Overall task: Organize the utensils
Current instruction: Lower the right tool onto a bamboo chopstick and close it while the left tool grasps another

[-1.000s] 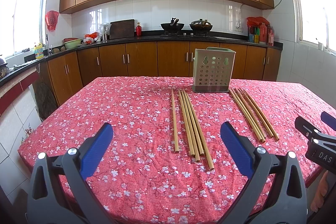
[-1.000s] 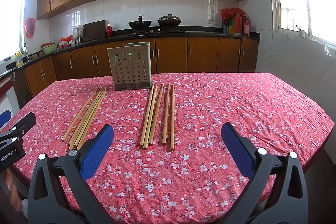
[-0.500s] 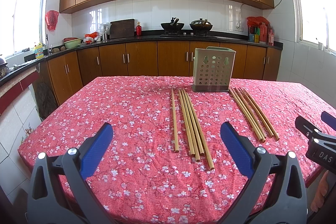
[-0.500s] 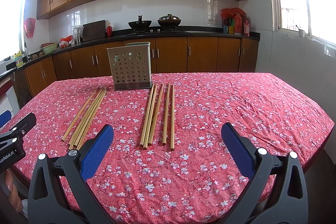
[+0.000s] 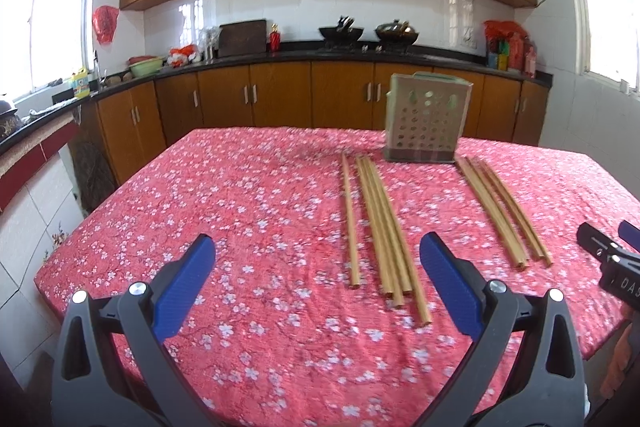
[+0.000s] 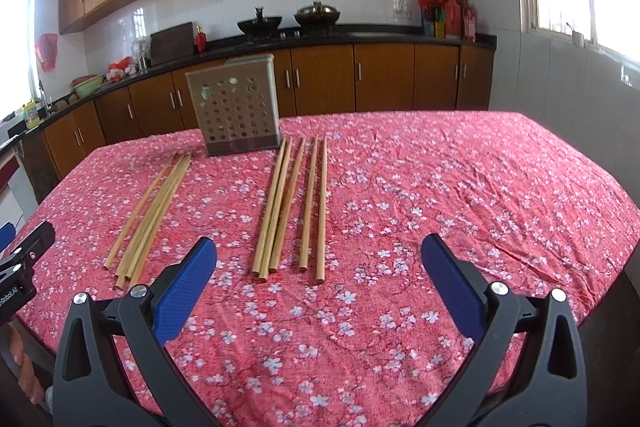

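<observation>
Both grippers hover above the near edge of the table, each with its blue-padded jaws spread wide and nothing between them: the left gripper (image 5: 316,259) faces the left group of long tan bamboo chopsticks (image 5: 380,227), the right gripper (image 6: 320,259) faces the right group of chopsticks (image 6: 290,205). The two bundles lie flat on the red floral tablecloth (image 6: 440,187), pointing lengthwise toward the far side, one on either side of the square perforated metal utensil holder (image 6: 238,115), which stands upright just beyond their far tips.

Nothing has been picked up yet, so the step in hand appears to be the first reach — probably each gripper going for the bundle in front of it. To do it well, come down over the near ends, where the sticks fan apart slightly, and straddle the whole group before closing, so none are left behind. The sticks lie flush on soft cloth, so the pads should press low and sweep them together rather than pinch from above — round bamboo will likely roll or splay. Then tip them upright and lower them into the holder's open top.
</observation>
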Demonstrator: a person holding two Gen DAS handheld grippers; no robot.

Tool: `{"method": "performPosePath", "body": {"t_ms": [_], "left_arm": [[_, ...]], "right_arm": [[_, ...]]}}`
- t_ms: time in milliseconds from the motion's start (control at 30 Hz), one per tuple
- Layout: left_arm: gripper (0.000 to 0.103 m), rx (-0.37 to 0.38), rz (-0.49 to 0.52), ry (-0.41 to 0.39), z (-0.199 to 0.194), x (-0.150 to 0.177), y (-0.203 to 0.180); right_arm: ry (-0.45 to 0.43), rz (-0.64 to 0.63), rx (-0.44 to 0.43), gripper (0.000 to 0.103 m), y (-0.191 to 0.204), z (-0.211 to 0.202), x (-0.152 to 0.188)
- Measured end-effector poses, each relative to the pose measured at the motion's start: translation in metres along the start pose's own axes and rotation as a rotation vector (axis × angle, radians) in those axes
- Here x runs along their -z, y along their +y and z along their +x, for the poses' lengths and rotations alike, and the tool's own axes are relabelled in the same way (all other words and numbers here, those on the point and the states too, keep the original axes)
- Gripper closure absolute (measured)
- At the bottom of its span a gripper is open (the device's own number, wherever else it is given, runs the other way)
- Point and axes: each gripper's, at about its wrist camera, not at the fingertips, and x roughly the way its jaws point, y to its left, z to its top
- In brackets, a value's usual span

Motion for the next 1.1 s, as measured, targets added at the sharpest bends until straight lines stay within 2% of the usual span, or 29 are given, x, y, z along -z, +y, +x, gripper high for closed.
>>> {"method": "performPosePath", "body": {"t_ms": [33,133,200,233,300,400,467,567,600,733,800,900,967,1000,1100], "left_arm": [[0.004,-0.004,-0.003,0.016,0.005,-0.001,0.002],[0.004,-0.015,-0.017,0.071,0.021,-0.010,0.008],[0.004,-0.018,-0.020,0.110,0.034,-0.015,0.013],[0.004,-0.019,-0.020,0.125,0.040,-0.018,0.014],[0.005,-0.015,-0.023,0.150,0.052,-0.024,0.017],[0.018,0.015,-0.026,0.185,0.067,-0.031,0.019],[0.029,0.040,-0.022,0.207,0.077,-0.034,0.018],[0.038,0.075,-0.005,0.243,0.091,-0.035,0.014],[0.038,0.086,0.005,0.254,0.095,-0.035,0.011],[0.046,0.128,0.045,0.295,0.110,-0.032,0.000],[0.051,0.143,0.061,0.321,0.117,-0.029,-0.005],[0.066,0.142,0.079,0.368,0.129,-0.025,-0.010],[0.077,0.149,0.081,0.394,0.135,-0.022,-0.012],[0.077,0.148,0.084,0.400,0.137,-0.021,-0.012],[0.088,0.132,0.114,0.393,0.142,-0.024,-0.014]], "right_arm": [[0.016,0.006,0.007,0.003,-0.002,0.005,-0.002],[0.078,0.024,0.019,0.016,-0.008,0.027,-0.010],[0.128,0.042,0.012,0.033,-0.011,0.046,-0.017],[0.159,0.049,0.010,0.037,-0.013,0.054,-0.020],[0.210,0.076,-0.002,0.052,-0.017,0.073,-0.024],[0.282,0.094,-0.006,0.063,-0.020,0.098,-0.026],[0.316,0.095,-0.008,0.067,-0.020,0.108,-0.025],[0.359,0.100,-0.031,0.070,-0.021,0.119,-0.023],[0.359,0.098,-0.051,0.070,-0.020,0.120,-0.023],[0.351,0.047,-0.040,0.072,-0.016,0.123,-0.022],[0.345,0.028,-0.036,0.079,-0.015,0.123,-0.022],[0.330,0.008,-0.018,0.093,-0.015,0.127,-0.021],[0.325,0.015,-0.019,0.094,-0.018,0.127,-0.021],[0.325,0.022,-0.021,0.095,-0.020,0.128,-0.021],[0.319,0.019,0.001,0.095,-0.027,0.130,-0.023]]}}
